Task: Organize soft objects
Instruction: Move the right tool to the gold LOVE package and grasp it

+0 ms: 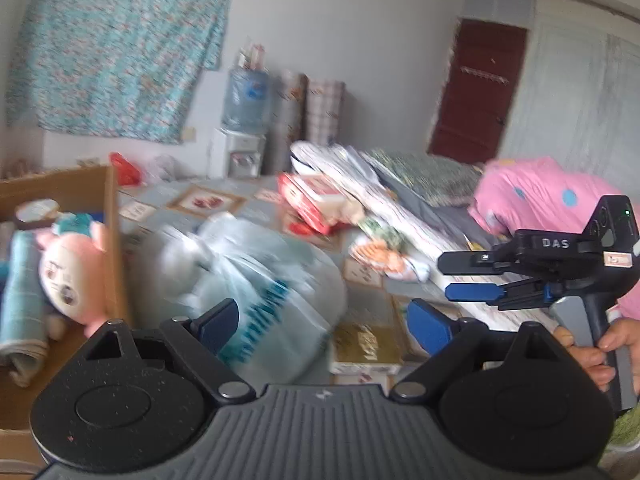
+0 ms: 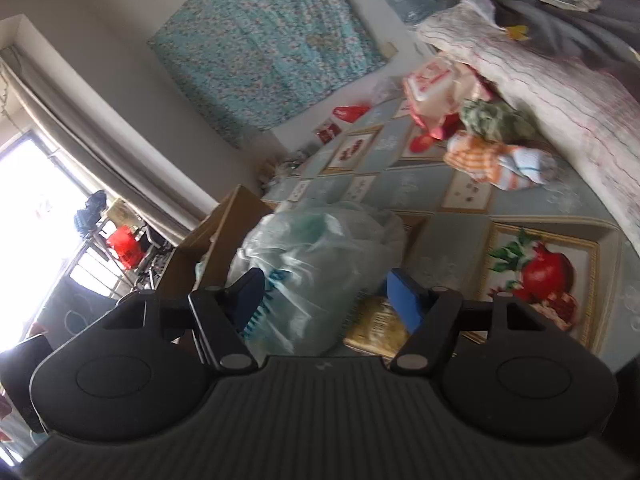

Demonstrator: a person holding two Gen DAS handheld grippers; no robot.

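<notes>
A translucent plastic bag point(image 1: 256, 280) stuffed with pale soft things lies on the bed right of a cardboard box point(image 1: 114, 240). In the box lie a pink pig plush point(image 1: 72, 268) and a rolled teal towel point(image 1: 20, 300). My left gripper point(image 1: 324, 324) is open, its blue pads either side of the bag's near end, not touching. My right gripper point(image 1: 456, 276) is open and empty at the right, held sideways. In the right wrist view the right gripper point(image 2: 328, 300) is open, with the bag point(image 2: 316, 264) just ahead and the box point(image 2: 216, 240) behind it. An orange and white cloth bundle point(image 2: 492, 160) lies further on the bed.
A flat yellow packet point(image 1: 364, 344) lies under the bag's near edge. Red and white packages point(image 1: 316, 200), a folded white quilt point(image 1: 384, 208) and a pink pillow point(image 1: 540, 196) sit to the right. A water dispenser point(image 1: 244, 128) stands at the far wall. The bed carries a fruit-print sheet point(image 2: 548, 272).
</notes>
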